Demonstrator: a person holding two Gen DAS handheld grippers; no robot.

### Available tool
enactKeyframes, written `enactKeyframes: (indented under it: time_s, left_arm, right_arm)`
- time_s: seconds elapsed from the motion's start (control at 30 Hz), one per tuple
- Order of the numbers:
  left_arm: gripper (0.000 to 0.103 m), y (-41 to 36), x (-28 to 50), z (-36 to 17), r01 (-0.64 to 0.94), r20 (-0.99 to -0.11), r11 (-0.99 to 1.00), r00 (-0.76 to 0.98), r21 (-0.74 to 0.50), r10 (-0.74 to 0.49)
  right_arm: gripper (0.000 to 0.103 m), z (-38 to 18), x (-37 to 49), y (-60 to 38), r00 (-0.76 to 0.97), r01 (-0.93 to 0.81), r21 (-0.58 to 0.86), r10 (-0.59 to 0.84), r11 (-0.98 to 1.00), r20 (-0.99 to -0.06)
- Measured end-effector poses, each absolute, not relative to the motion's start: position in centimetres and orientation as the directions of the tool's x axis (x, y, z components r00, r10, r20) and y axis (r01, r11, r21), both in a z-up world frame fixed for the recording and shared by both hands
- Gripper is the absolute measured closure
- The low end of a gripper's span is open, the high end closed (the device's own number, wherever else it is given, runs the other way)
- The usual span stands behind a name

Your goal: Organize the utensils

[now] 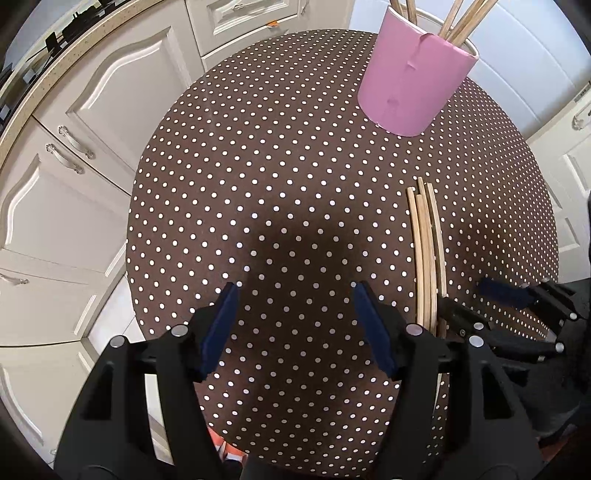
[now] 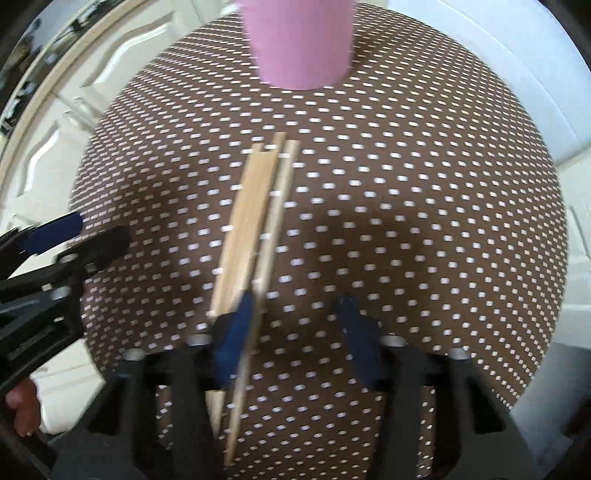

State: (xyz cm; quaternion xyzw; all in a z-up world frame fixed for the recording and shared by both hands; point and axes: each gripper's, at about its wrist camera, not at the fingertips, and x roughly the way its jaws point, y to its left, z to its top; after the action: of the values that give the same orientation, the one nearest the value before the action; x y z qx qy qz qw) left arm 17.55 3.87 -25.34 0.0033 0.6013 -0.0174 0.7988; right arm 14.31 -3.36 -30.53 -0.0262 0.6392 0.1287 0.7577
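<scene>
A pink cup (image 1: 415, 81) stands at the far side of the round dotted table (image 1: 258, 184) and holds several wooden chopsticks (image 1: 461, 22). Several more chopsticks (image 1: 424, 251) lie flat side by side on the table at the right. My left gripper (image 1: 295, 325) is open and empty above the table's middle, left of them. My right gripper (image 2: 295, 332) is open low over the near end of the loose chopsticks (image 2: 251, 229); its left finger (image 2: 236, 332) sits over them, none gripped. The pink cup (image 2: 299, 40) is straight ahead. The right wrist view is blurred.
White kitchen cabinets (image 1: 74, 184) with metal handles and a countertop edge curve round the table's left and far sides. A white door (image 1: 517, 55) stands behind the cup. The left gripper (image 2: 44, 266) shows at the left of the right wrist view.
</scene>
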Motion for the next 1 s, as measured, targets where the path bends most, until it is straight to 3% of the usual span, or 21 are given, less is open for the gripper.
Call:
enactKeyframes:
  time_s: [0.1,0.73,0.83,0.93,1.0]
  left_arm:
    - [0.038,3.3,17.5,-25.4,0.041,-0.962,0.999,0.269,-0.024,-0.034]
    - [0.037,-2.3,16.9,-26.8,0.155,-0.978,0.987,0.195,-0.042,-0.073]
    - [0.037,-3.1,17.2,-27.1,0.169,-0.981,0.985,0.183,-0.035,-0.066]
    - [0.037,-3.7,17.2,-27.1,0.174,-0.982,0.984,0.179,-0.032,-0.064]
    - [0.037,-3.8,17.7,-27.3,0.173,-0.983,0.984,0.173,-0.032,-0.063]
  right_arm:
    - [0.097,-30.7,13.3,-1.5,0.129,-0.291,0.13,0.173,0.948,-0.976]
    - [0.103,-30.4,15.5,-6.1,0.099,-0.111,0.186,0.197,0.976,-0.976]
    - [0.103,-30.4,15.3,-7.8,0.091,-0.043,0.253,0.256,0.966,-0.962]
    - [0.095,-30.3,15.3,-8.6,0.065,0.001,0.322,0.321,0.947,-0.945]
    - [0.071,-29.7,15.4,-9.9,0.072,0.009,0.358,0.356,0.934,-0.932]
